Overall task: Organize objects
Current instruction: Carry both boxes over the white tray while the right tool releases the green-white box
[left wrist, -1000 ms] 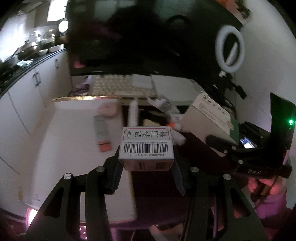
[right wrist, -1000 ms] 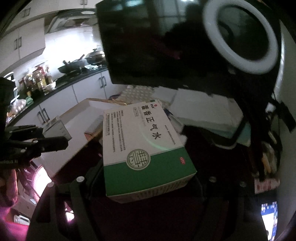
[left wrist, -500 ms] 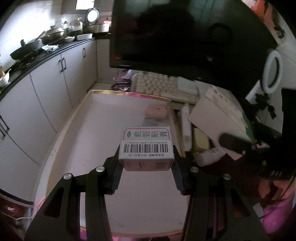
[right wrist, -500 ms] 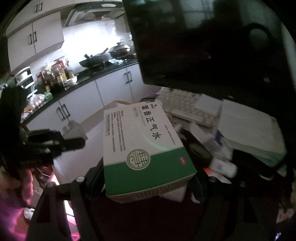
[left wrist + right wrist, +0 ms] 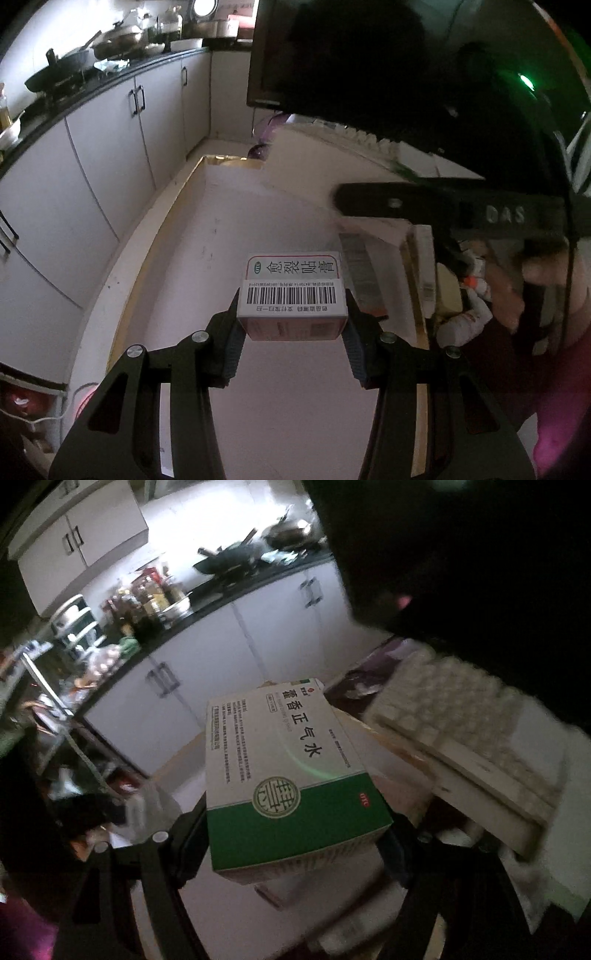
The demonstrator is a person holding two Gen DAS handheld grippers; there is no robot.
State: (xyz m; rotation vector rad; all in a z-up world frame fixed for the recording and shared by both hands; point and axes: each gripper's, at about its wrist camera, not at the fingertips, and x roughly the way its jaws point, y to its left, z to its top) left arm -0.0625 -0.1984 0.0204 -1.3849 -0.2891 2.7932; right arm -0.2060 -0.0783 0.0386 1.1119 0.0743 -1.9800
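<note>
Carrying: small box (image 5: 291,295) pinched by left claw (image 5: 291,334), swung over white tray (image 5: 177,295) since a second ago.
Right claw (image 5: 295,834): green box (image 5: 288,775) pinched, brought alongside; placing likely next.

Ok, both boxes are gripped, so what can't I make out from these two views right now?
- Left view: the right gripper blocks the clutter beyond the white tray.
- Left view: the small box hides the tray under it.
- Right view: motion blur smears the keyboard.
- Right view: the green box hides its drop spot.
</note>
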